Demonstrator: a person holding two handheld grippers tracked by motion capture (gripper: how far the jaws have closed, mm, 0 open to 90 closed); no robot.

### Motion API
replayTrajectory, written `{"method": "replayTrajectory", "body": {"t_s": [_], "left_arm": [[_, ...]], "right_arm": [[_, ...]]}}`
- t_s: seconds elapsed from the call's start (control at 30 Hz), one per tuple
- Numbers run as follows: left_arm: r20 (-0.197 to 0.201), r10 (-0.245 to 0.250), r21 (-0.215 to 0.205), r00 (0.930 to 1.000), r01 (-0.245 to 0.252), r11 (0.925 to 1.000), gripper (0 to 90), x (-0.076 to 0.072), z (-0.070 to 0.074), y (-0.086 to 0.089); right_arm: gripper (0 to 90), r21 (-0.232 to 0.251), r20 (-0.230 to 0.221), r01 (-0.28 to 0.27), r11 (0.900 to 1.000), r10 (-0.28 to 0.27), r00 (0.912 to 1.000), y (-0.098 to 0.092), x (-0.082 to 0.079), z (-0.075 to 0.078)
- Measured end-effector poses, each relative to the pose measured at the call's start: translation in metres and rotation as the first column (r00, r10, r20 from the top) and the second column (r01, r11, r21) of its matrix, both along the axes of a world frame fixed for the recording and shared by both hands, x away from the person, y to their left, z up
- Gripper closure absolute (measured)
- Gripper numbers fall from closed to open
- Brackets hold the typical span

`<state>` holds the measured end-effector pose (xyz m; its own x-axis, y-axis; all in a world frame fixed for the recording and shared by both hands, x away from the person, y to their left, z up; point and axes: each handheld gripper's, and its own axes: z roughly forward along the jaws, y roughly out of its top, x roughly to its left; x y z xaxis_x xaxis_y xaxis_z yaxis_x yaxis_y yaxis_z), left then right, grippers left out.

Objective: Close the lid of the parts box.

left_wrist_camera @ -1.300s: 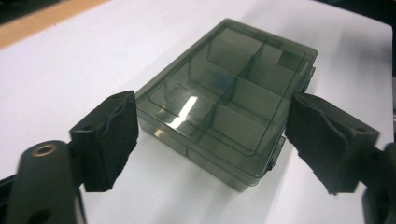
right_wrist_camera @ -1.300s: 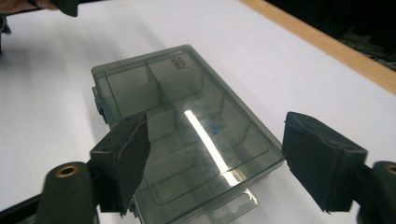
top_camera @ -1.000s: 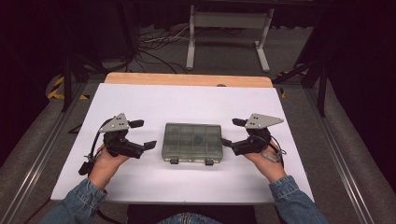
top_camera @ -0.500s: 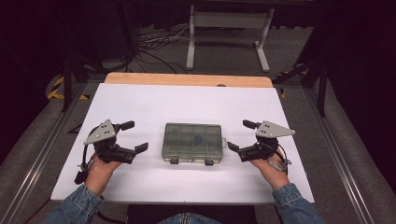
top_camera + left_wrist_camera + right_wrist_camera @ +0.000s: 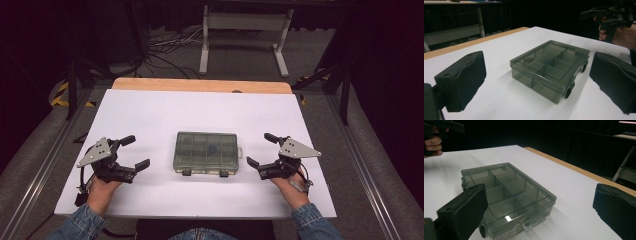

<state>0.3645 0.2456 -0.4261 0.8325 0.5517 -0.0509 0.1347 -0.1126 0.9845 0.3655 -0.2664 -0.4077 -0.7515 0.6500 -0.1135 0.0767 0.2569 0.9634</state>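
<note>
Meanwhile both grippers had drawn back toward the tabletop's (image 5: 200, 107) near edge, away from the compartment box (image 5: 206, 152); the left gripper (image 5: 132, 152) stayed spread, and the right gripper (image 5: 261, 149) had just been opening, empty.

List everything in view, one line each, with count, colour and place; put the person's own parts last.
compartment box: one, clear smoky grey-green plastic, lid closed, two dark latches on its near edge, lying flat mid-table between the two grippers, touched by neither.
table: one, white top with a bare wooden strip along the far edge.
metal stand: one, pale grey, on the floor beyond the table.
cables: a loose tangle, dark, on the floor behind the table's far left.
left gripper: one, black with a grey plate on top, jaws open, left of the box.
right gripper: one, black with a grey plate, jaws open, right of the box.
sleeves: two, blue denim, at the near edge.
</note>
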Motion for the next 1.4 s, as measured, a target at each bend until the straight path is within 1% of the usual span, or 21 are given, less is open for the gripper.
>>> {"method": "replayTrajectory", "body": {"t_s": [0.03, 0.07, 0.1, 0.17, 0.23, 0.33, 0.37, 0.4, 0.43, 0.53, 0.6, 0.67, 0.7, 0.77, 0.83, 0.9, 0.97, 1.1, 1.17, 1.3, 1.4], "left_arm": [[0.0, 0.0, 0.0, 1.0, 0.0, 1.0, 1.5, 0.0, 0.0, 0.0], [0.023, 0.016, -0.02, 0.9996, -0.016, 0.9997, 1.5, -0.002, -0.005, 0.002], [0.03, 0.018, -0.027, 0.9994, -0.017, 0.9995, 1.2, -0.002, -0.006, 0.003], [0.038, 0.03, -0.024, 0.9988, -0.029, 0.9993, 1.0, -0.004, -0.01, 0.005], [0.025, 0.032, 0.003, 0.9992, -0.032, 0.9995, 1.5, -0.004, -0.014, 0.006], [0.0, 0.032, -0.005, 0.9995, -0.032, 0.9995, 1.5, -0.006, -0.02, 0.007], [0.003, 0.035, -0.008, 0.9994, -0.035, 0.9994, 1.5, -0.006, -0.022, 0.008], [0.001, 0.028, 0.005, 0.9996, -0.028, 0.9996, 1.5, -0.006, -0.023, 0.008], [-0.009, 0.028, -0.003, 0.9996, -0.028, 0.9996, 1.5, -0.007, -0.024, 0.008], [-0.002, 0.034, 0.018, 0.9994, -0.034, 0.9993, 1.5, -0.008, -0.027, 0.009], [-0.007, 0.036, 0.006, 0.9993, -0.036, 0.9993, 1.5, -0.008, -0.029, 0.009], [-0.015, 0.029, 0.014, 0.9995, -0.029, 0.9995, 1.7, -0.008, -0.029, 0.01], [-0.008, 0.033, 0.009, 0.9994, -0.033, 0.9994, 1.7, -0.007, -0.03, 0.01], [-0.013, 0.026, 0.022, 0.9996, -0.026, 0.9994, 1.7, -0.007, -0.031, 0.011], [-0.009, 0.019, 0.05, 0.9998, -0.019, 0.9986, 1.7, -0.008, -0.033, 0.011], [-0.007, 0.012, 0.056, 0.9999, -0.011, 0.9984, 1.7, -0.009, -0.035, 0.011], [-0.012, 0.012, 0.042, 0.9999, -0.011, 0.999, 1.7, -0.011, -0.036, 0.011], [-0.018, 0.012, 0.038, 0.9998, -0.011, 0.9992, 1.7, -0.01, -0.035, 0.013], [-0.033, 0.011, 0.03, 0.9994, -0.01, 0.9995, 1.9, -0.01, -0.036, 0.012], [-0.03, 0.019, 0.027, 0.9994, -0.019, 0.9995, 2.0, -0.009, -0.035, 0.014], [-0.036, 0.028, 0.009, 0.999, -0.028, 0.9996, 2.2, -0.009, -0.035, 0.014]], "right_arm": [[0.1, 0.005, 0.001, -0.001, 1.0, 0.001, 1.0, 0.0, 0.0, -0.001], [0.0, 0.003, 0.006, 0.0, 1.0, 0.0, 1.0, 0.0, -0.001, -0.002], [0.0, 0.004, 0.013, -0.001, 1.0, 0.001, 0.9999, 0.0, -0.001, -0.003], [0.1, 0.004, 0.012, -0.002, 1.0, 0.002, 0.9999, 0.0, -0.002, -0.004], [0.0, 0.011, 0.025, -0.004, 1.0, 0.004, 0.9997, -0.001, -0.004, -0.007], [0.0, 0.016, 0.037, -0.004, 1.0, 0.003, 0.9993, -0.002, -0.005, -0.011], [0.0, 0.018, 0.035, 0.0, 1.0, -0.001, 0.9994, -0.003, -0.006, -0.012], [0.0, 0.019, 0.044, -0.003, 1.0, 0.002, 0.999, -0.003, -0.006, -0.013], [0.0, 0.018, 0.05, -0.001, 1.0, 0.0, 0.9988, -0.004, -0.007, -0.015], [0.0, 0.018, 0.041, 0.003, 1.0, -0.004, 0.9991, -0.004, -0.008, -0.019], [0.0, 0.017, 0.04, 0.006, 1.0, -0.007, 0.9992, -0.004, -0.008, -0.021], [0.0, 0.018, 0.042, 0.004, 1.0, -0.005, 0.9991, -0.003, -0.009, -0.025], [0.0, 0.014, 0.042, 0.005, 1.0, -0.006, 0.9991, -0.002, -0.009, -0.025], [0.0, 0.015, 0.047, 0.001, 1.0, -0.001, 0.9989, -0.001, -0.01, -0.027], [0.0, 0.018, 0.047, 0.001, 1.0, -0.002, 0.9989, -0.001, -0.01, -0.028], [0.0, 0.023, 0.043, 0.002, 1.0, -0.003, 0.9991, -0.001, -0.01, -0.029], [0.0, 0.032, 0.034, 0.007, 0.999, -0.008, 0.9994, -0.002, -0.009, -0.031], [0.0, 0.037, 0.026, 0.017, 0.999, -0.018, 0.9995, -0.003, -0.008, -0.035], [0.0, 0.033, 0.018, 0.017, 0.999, -0.018, 0.9997, -0.003, -0.007, -0.036], [0.0, 0.027, 0.012, 0.017, 0.999, -0.017, 0.9998, -0.002, -0.006, -0.037], [0.0, 0.024, 0.015, 0.016, 1.0, -0.016, 0.9998, -0.002, -0.006, -0.037]]}}
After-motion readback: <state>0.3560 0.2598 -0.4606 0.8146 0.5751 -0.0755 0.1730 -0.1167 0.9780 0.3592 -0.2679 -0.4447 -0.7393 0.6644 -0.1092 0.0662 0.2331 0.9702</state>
